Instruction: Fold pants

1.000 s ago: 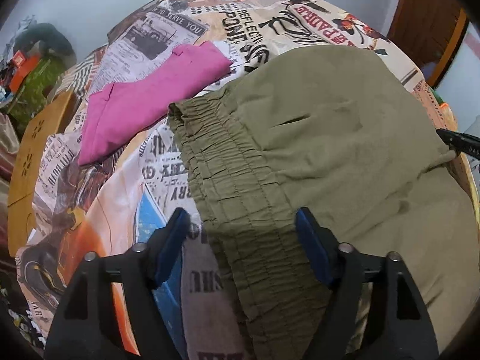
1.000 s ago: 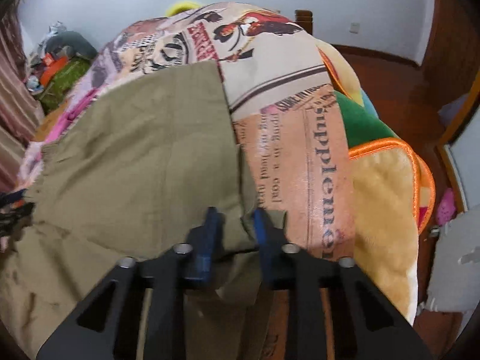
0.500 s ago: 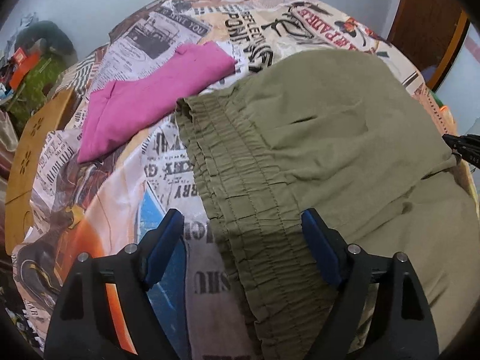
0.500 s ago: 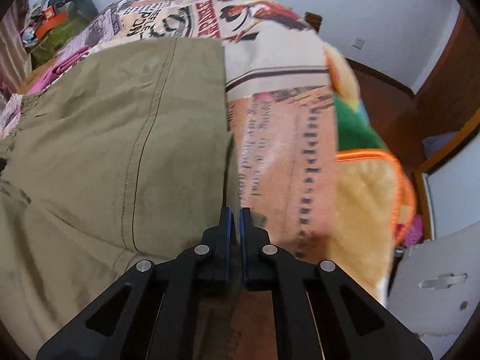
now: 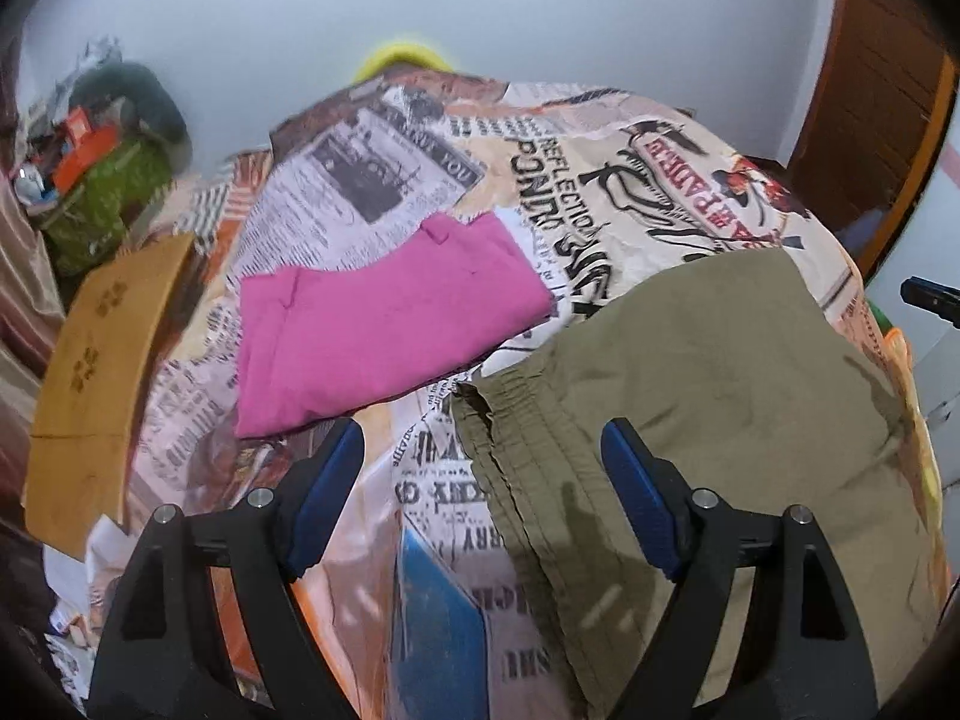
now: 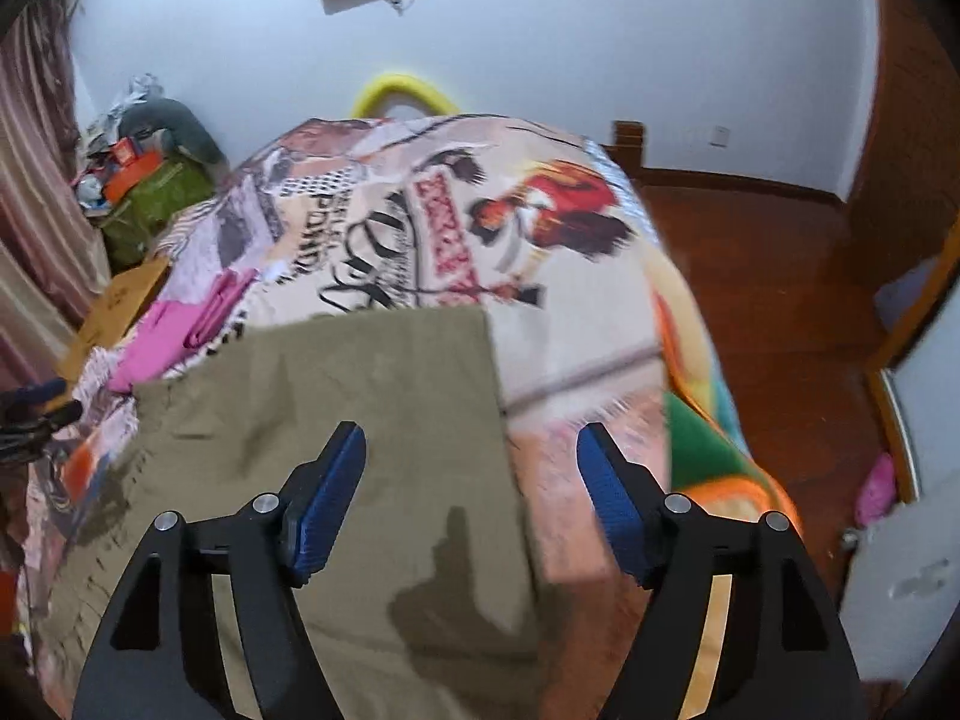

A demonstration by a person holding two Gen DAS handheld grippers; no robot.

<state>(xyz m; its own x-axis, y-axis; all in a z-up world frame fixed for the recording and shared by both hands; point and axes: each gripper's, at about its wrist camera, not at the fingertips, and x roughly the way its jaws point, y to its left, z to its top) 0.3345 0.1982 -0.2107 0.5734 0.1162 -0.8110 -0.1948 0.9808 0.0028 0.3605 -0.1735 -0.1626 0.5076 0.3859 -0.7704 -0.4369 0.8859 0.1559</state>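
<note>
Both grippers have lifted off the olive pants (image 6: 336, 420), right gripper (image 6: 471, 498) jaws just opened, left gripper (image 5: 483, 495) empty and wide; pants lie folded beside the pink garment (image 5: 384, 318), perhaps finished.

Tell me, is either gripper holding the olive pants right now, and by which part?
Nothing is held. The right gripper, whose jaws have just been opening, and the left gripper both stand open above the olive pants.

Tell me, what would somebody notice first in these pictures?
Probably the bright pink folded garment, lying on the newspaper-print bedspread at the far left. Beside it, nearer and to the right, olive-green pants lie spread flat. Both open hand-held grippers, left and right, hang above them, holding nothing.
</note>
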